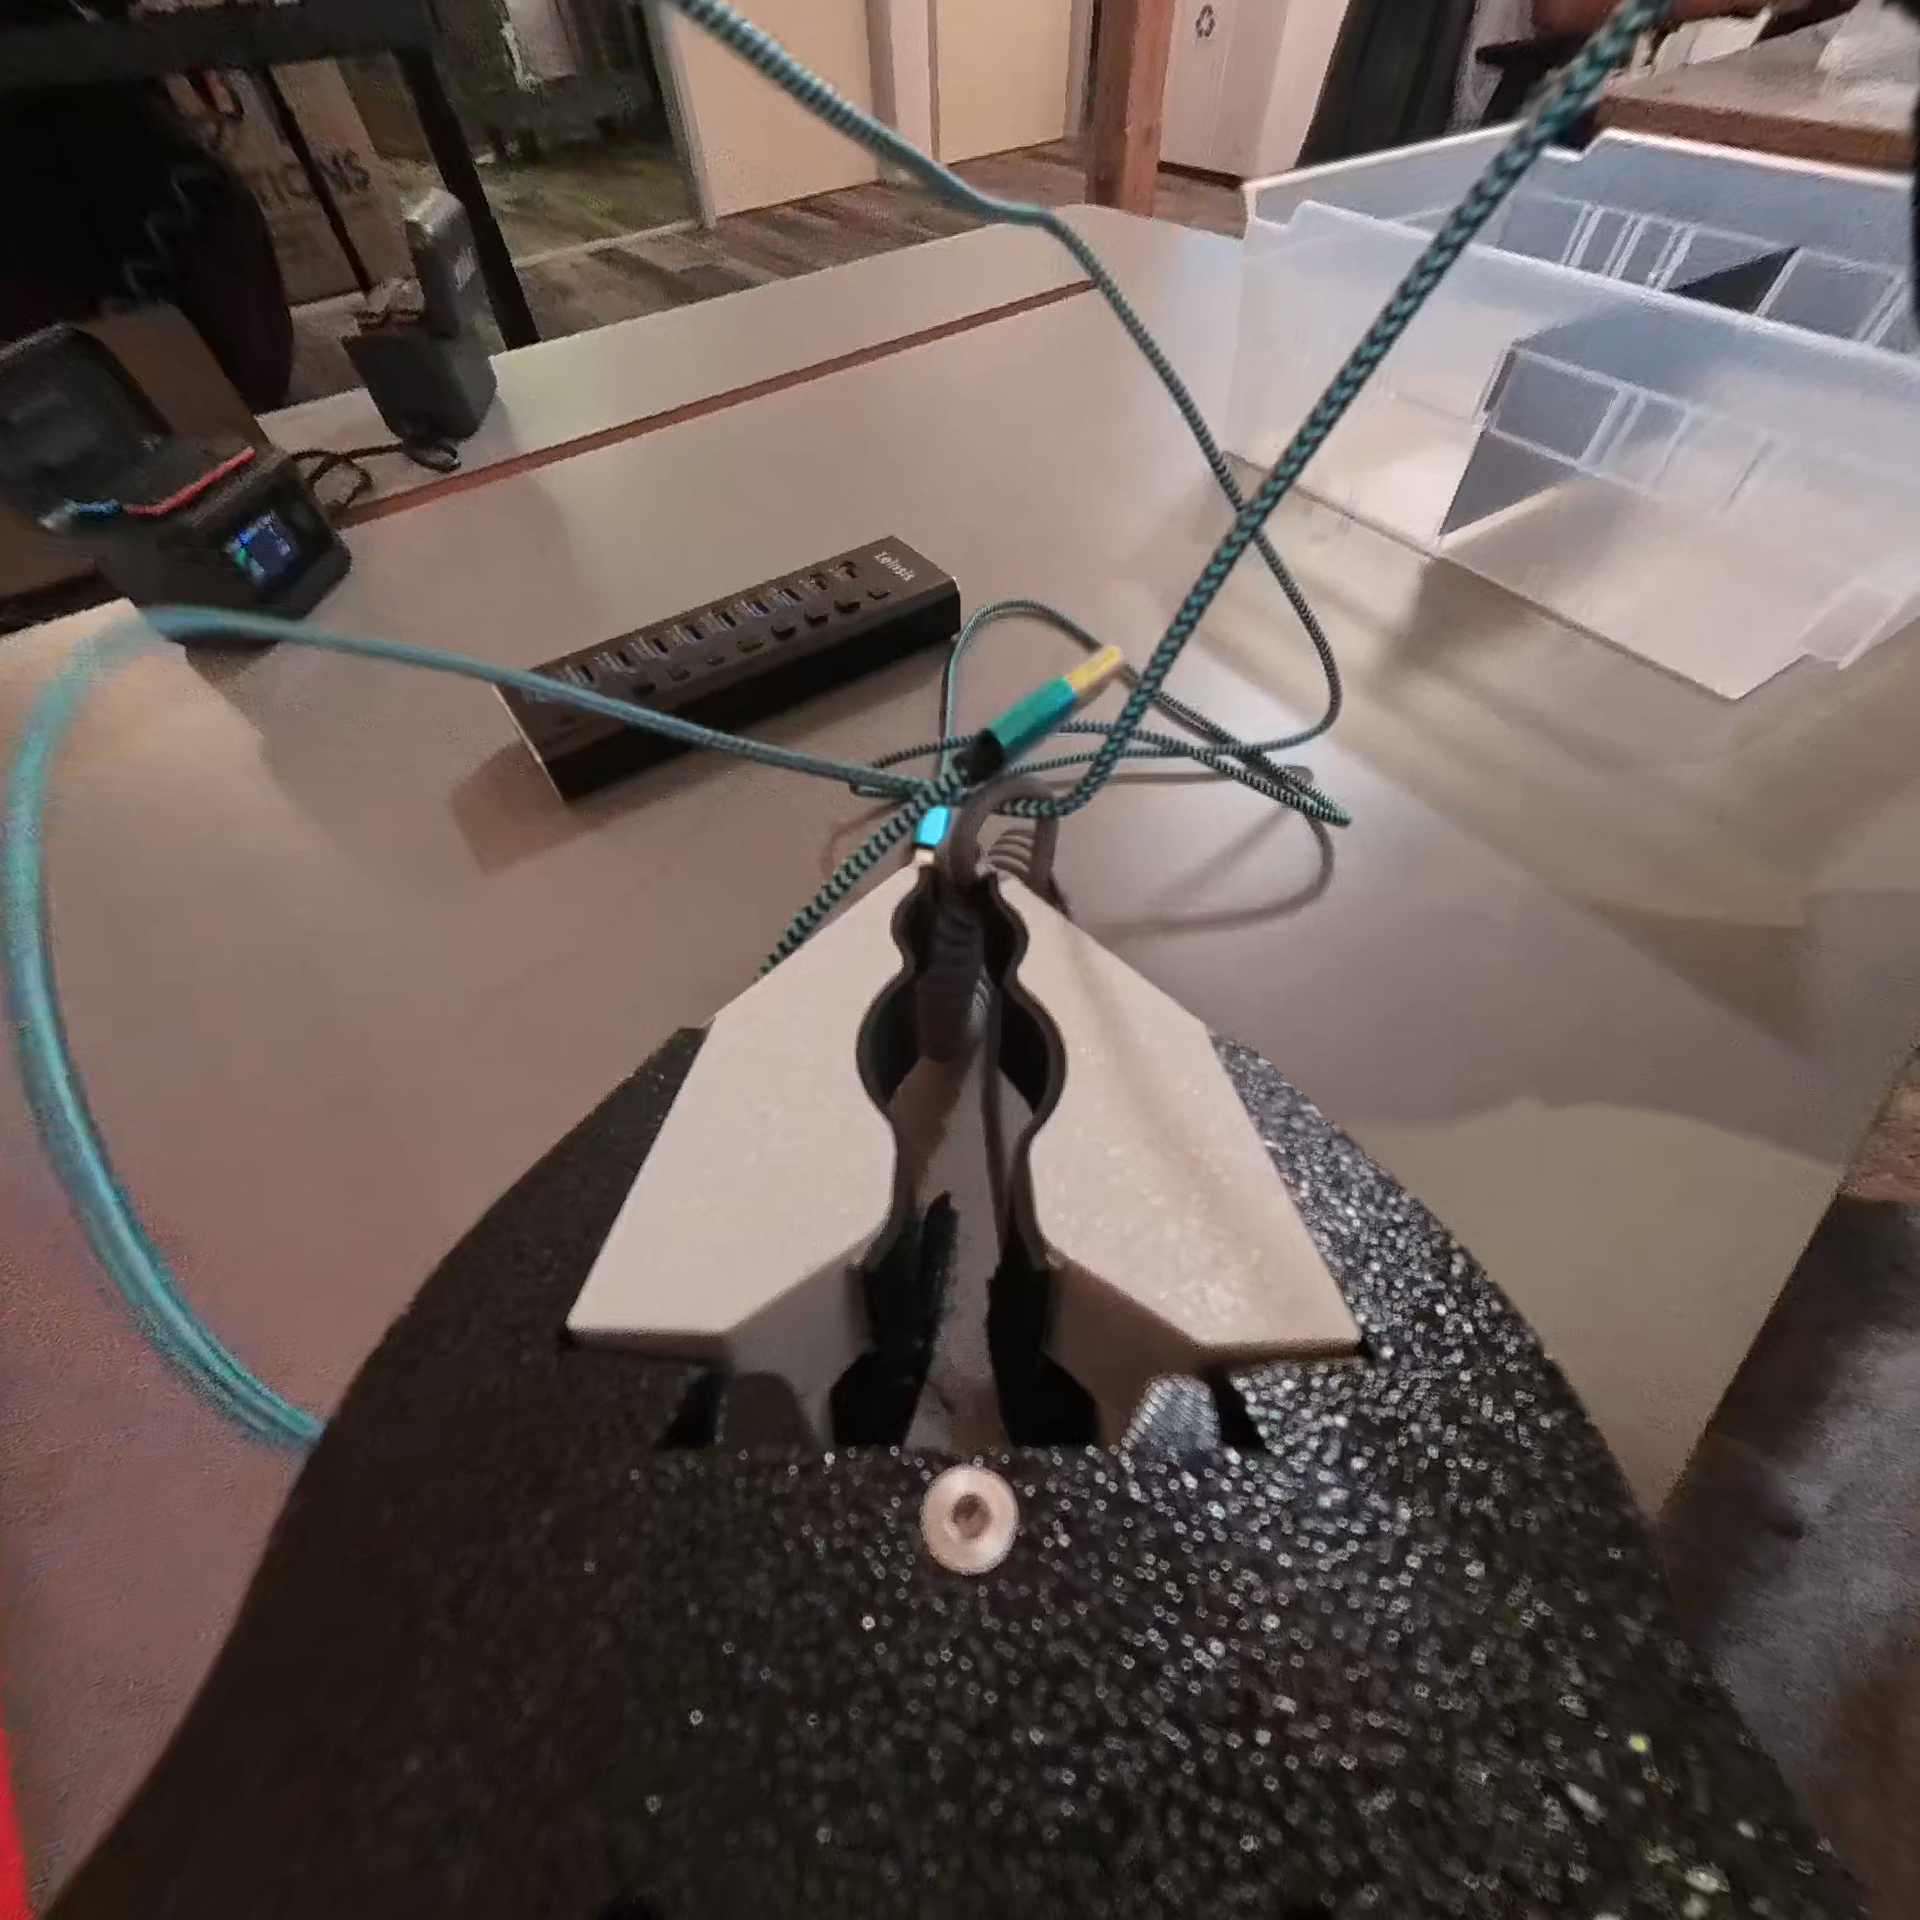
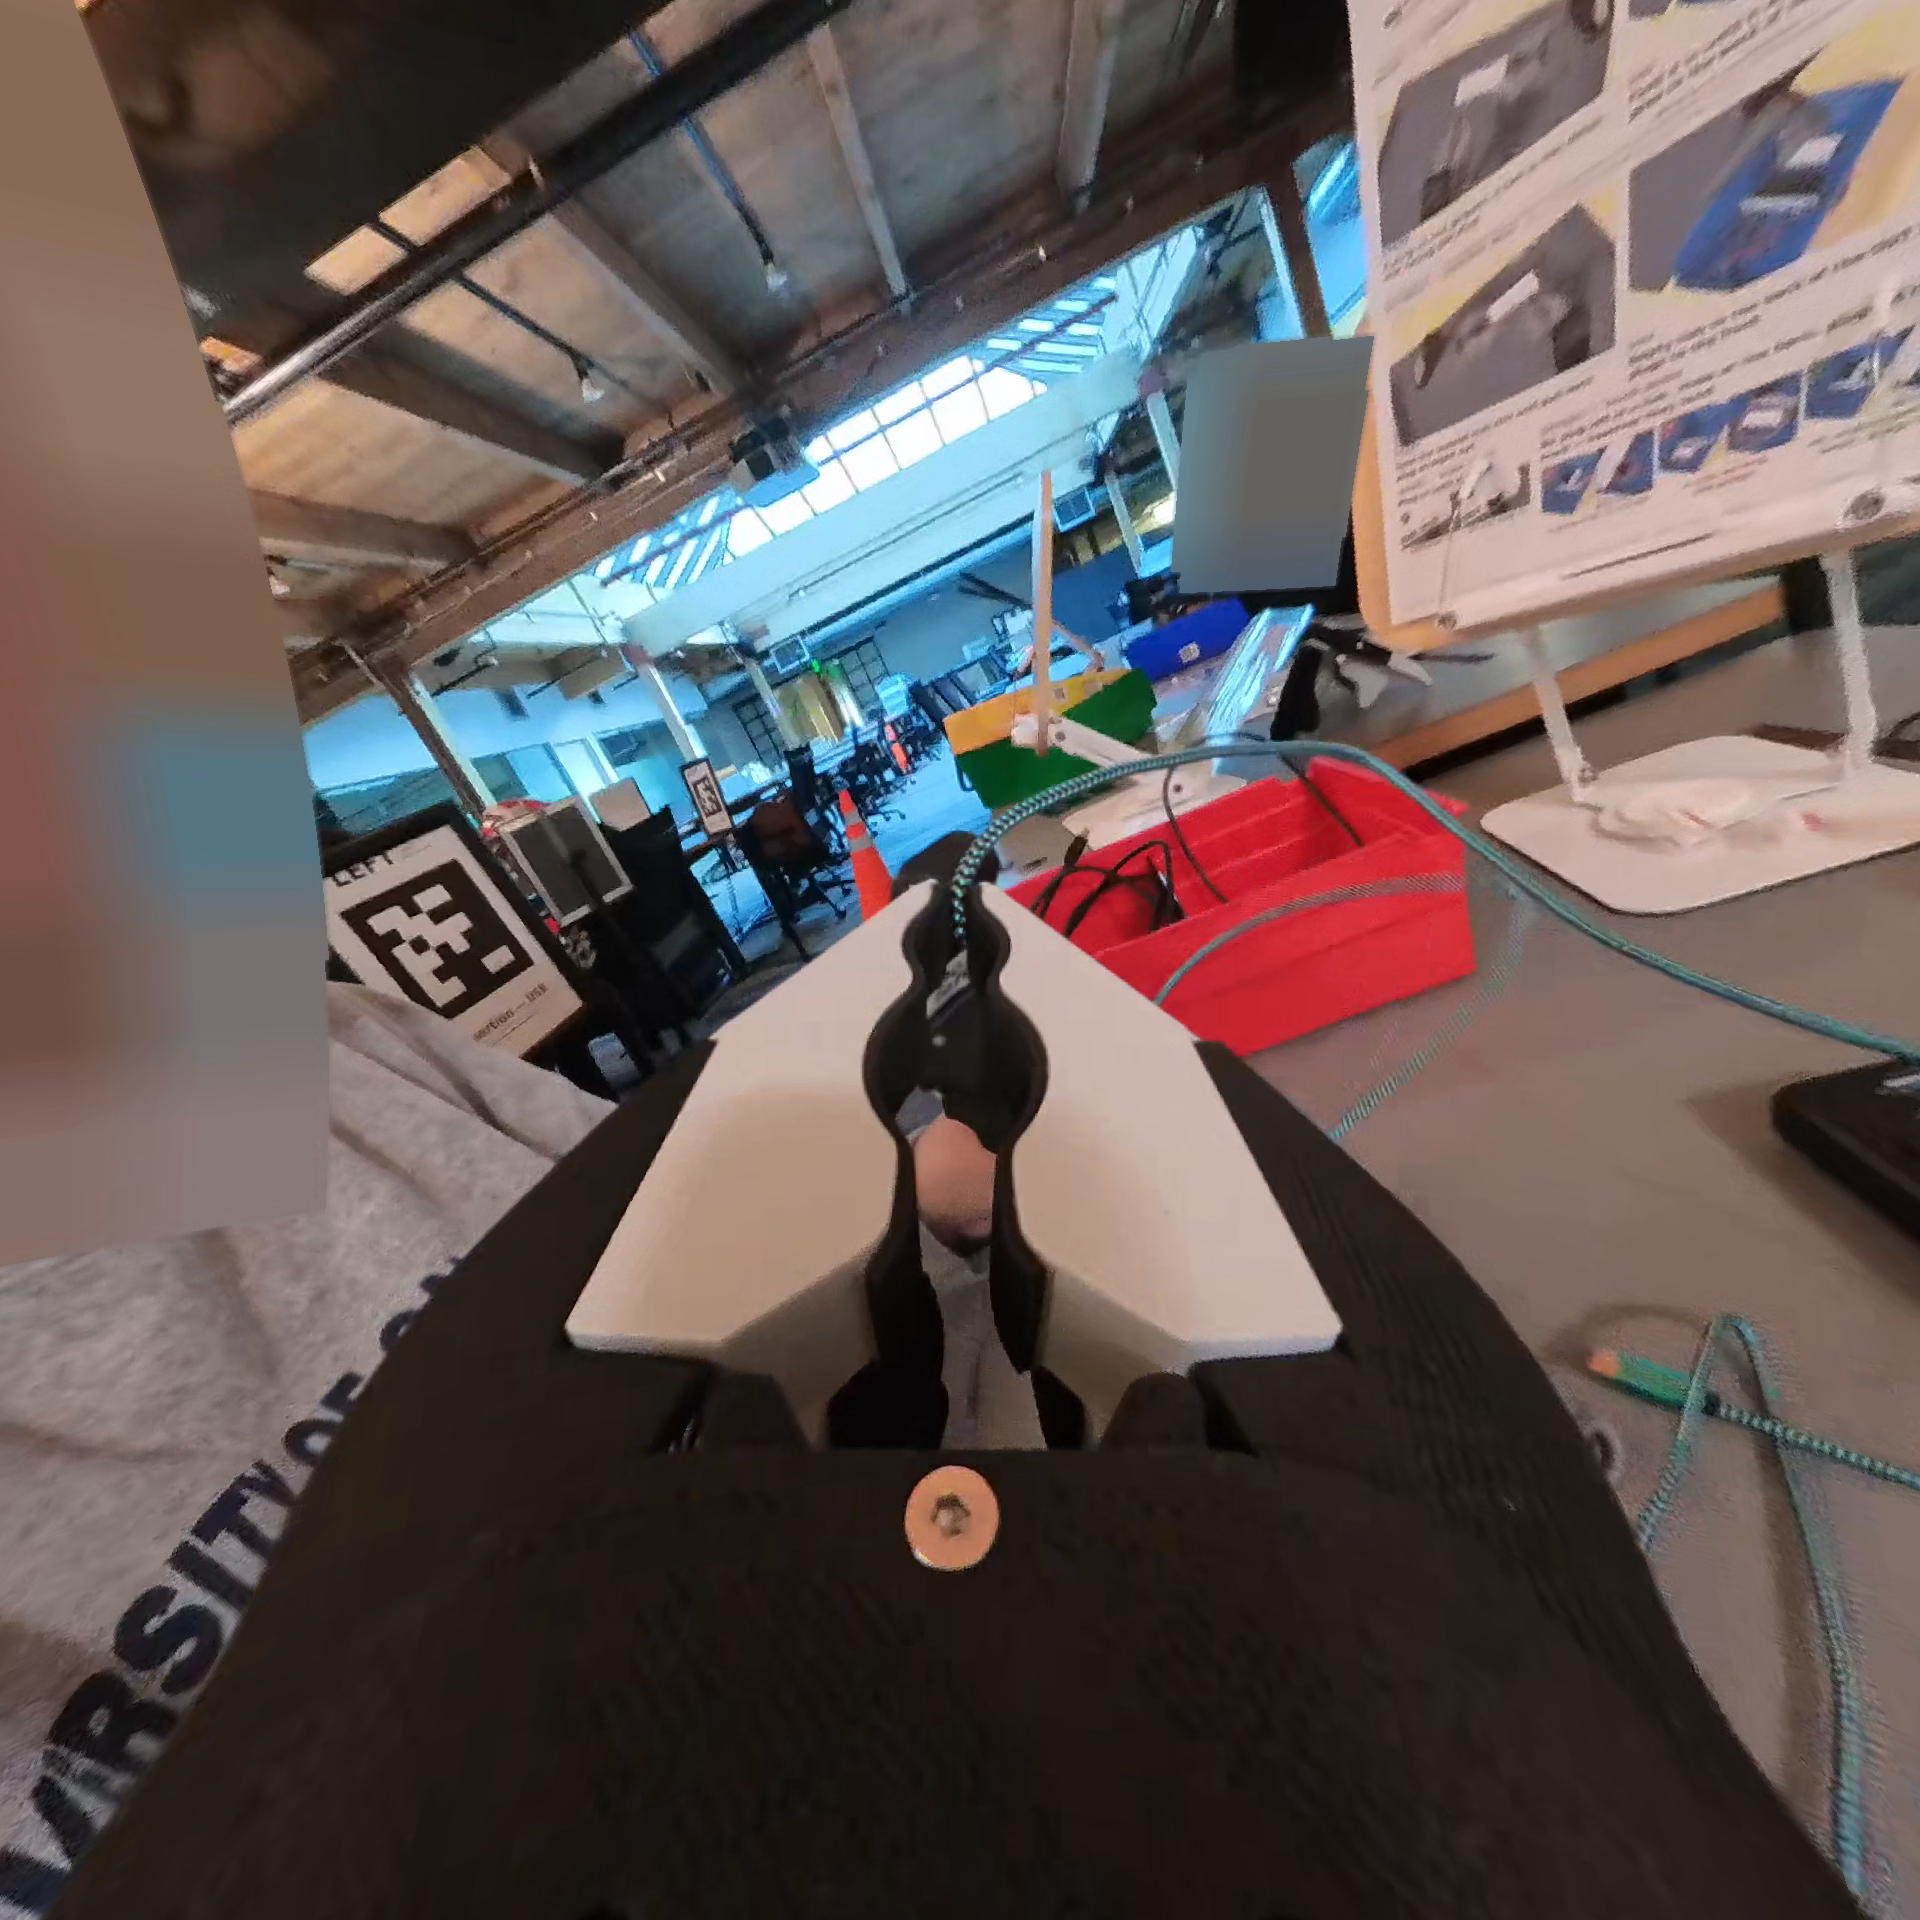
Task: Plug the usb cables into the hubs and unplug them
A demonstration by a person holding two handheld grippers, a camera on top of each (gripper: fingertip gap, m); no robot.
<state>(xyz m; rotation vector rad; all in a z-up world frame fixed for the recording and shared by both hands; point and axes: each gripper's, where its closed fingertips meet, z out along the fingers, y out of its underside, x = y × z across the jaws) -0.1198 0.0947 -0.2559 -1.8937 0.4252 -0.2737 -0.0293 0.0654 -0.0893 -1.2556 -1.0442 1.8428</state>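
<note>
My left gripper [image 1: 954, 883] is shut on a grey cable [image 1: 951, 966], held above a tangle of teal braided USB cables [image 1: 1195, 665]. A teal plug with a yellow tip [image 1: 1049, 707] hangs in the tangle just beyond the fingertips. A black multi-port USB hub [image 1: 738, 665] lies on the table behind and to the left, apart from the gripper. My right gripper [image 2: 961, 904] is raised and tilted upward, shut on a teal braided cable [image 2: 1049, 805] that runs off to the right. Another teal plug [image 2: 1636, 1371] lies on the table at lower right.
A clear plastic bin [image 1: 1621, 343] stands at the right rear of the table. A small black device with a lit screen [image 1: 239, 540] sits at the left. A red tray [image 2: 1299, 914] with black cables, a white stand base [image 2: 1704, 821] and a black device edge [image 2: 1860, 1132] sit ahead on the right. Left tips to right tips: about 20 centimeters.
</note>
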